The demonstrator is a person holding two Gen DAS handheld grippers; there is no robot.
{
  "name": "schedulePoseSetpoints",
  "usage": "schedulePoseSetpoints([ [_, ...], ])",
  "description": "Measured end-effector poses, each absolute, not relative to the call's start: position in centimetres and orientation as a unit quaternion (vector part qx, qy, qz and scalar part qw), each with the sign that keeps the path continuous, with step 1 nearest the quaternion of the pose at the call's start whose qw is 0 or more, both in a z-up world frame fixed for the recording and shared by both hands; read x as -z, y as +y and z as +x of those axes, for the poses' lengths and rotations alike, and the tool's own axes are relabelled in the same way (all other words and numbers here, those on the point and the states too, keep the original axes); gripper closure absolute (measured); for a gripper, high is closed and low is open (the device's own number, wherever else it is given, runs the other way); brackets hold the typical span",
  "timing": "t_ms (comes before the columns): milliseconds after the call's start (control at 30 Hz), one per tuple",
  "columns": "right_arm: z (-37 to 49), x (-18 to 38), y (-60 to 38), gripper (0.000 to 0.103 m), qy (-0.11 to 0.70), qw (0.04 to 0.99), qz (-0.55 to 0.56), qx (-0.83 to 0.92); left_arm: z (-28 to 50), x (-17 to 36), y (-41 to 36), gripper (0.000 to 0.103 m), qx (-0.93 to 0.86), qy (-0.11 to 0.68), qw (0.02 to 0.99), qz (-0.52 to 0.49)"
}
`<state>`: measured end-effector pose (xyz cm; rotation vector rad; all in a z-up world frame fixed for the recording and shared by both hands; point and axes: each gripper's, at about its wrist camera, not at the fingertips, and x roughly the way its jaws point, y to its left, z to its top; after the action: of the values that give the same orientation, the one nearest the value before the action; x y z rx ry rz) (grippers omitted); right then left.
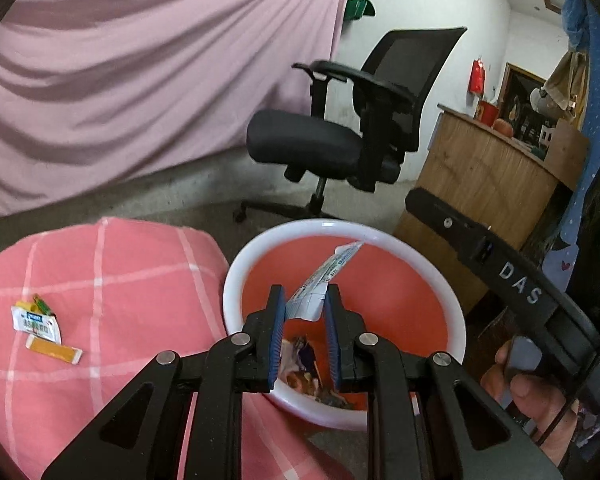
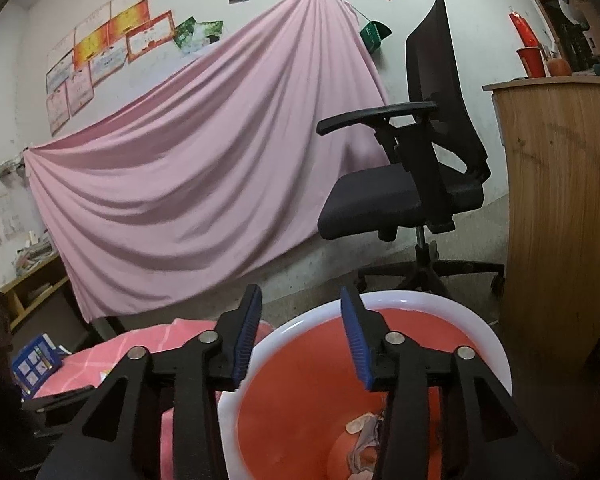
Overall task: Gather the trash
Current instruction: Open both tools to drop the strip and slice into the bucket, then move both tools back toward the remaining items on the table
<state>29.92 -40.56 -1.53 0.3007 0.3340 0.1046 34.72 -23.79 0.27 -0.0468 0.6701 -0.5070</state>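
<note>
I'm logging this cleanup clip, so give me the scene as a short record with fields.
left gripper: shut on a white printed wrapper, held over the bin
right gripper: open, empty, above the bin's rim
bin: white rim, red inside, some trash at the bottom
still to collect: small packets on the pink checked cover

White-and-blue printed wrapper [image 1: 314, 288] tilted above the red, white-rimmed bin [image 1: 456, 320]; 3 packets [image 1: 40, 322] on pink checked cloth.

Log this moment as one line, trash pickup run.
left gripper: shut on white wrapper over red bin | right gripper: open, empty | three wrappers on pink cloth
</note>
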Motion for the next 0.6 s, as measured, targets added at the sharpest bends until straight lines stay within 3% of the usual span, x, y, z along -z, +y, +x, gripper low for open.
schedulePoseSetpoints([
  [133, 30.0, 1.6, -40.4, 0.054, 0.170, 0.973, 0.149, -0.050, 34.9, 0.0, -23.2, 0.067, 0.242, 0.334, 0.910, -0.034],
  [500, 30.2, 1.5, -40.4, 0.052, 0.171, 0.972, 0.158, -0.042, 34.6, -1.2, -19.2, 0.065, 0.199, 0.318, 0.924, -0.071],
  [600, 29.9, 1.2, -40.0, 0.041, 0.162, 0.973, 0.157, -0.047, 34.1, -1.9, -17.4, 0.061, 0.183, 0.304, 0.931, -0.083],
])
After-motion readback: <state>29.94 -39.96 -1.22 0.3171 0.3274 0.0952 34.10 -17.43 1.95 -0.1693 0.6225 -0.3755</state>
